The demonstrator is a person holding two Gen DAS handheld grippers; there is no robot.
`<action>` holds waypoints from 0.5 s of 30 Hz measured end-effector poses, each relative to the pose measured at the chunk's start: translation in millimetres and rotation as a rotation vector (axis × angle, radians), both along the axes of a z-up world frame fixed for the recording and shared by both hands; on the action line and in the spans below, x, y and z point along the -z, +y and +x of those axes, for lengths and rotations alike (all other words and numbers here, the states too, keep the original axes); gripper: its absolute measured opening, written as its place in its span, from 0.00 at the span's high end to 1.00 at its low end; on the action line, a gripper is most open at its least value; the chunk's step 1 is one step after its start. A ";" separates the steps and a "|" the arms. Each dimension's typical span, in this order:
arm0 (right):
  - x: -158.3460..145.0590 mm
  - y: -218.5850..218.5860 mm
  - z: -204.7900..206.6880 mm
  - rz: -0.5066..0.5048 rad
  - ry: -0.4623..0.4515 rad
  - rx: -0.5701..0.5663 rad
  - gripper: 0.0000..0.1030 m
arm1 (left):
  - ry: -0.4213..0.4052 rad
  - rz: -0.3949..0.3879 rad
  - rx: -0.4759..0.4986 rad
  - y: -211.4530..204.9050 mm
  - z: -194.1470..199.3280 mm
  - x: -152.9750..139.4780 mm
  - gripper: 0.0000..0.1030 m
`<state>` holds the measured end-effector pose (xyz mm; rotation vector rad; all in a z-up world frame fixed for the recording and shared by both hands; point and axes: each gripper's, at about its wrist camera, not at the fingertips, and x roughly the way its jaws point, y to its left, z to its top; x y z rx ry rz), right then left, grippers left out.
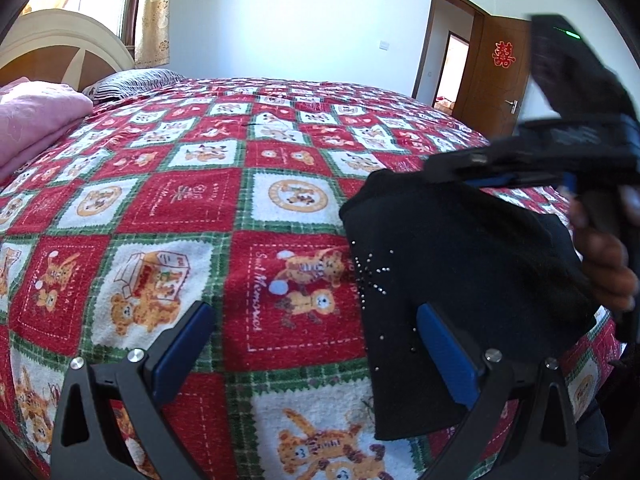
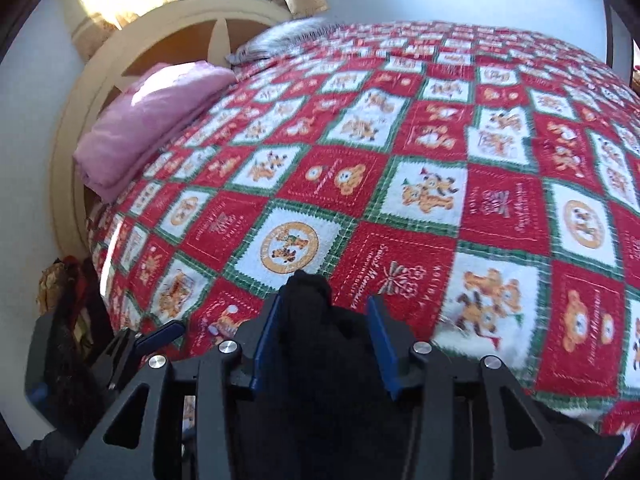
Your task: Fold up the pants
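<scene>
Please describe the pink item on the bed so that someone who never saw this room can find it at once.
Find the bed's cream headboard. Against it, on the red checked bedspread, lies the folded pink blanket. The grey striped pillow beside it is patterned; the pink blanket is the only plain, single-coloured bedding.

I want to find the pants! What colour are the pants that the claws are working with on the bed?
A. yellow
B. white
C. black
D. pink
C: the pants are black cloth bunched between the fingers of the right claw, above the red checked bedspread.
</scene>
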<state>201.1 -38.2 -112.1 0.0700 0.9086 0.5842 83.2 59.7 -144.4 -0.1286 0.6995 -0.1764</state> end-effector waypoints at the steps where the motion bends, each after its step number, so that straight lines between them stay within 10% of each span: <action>1: -1.0 -2.9 -5.5 0.010 -0.006 -0.008 0.55 | 0.001 -0.001 0.000 0.1 0.0 0.6 0.00; 15: 21.7 -29.9 -9.8 0.031 -0.008 0.054 0.53 | 0.000 0.018 0.000 -0.8 -2.5 0.7 0.00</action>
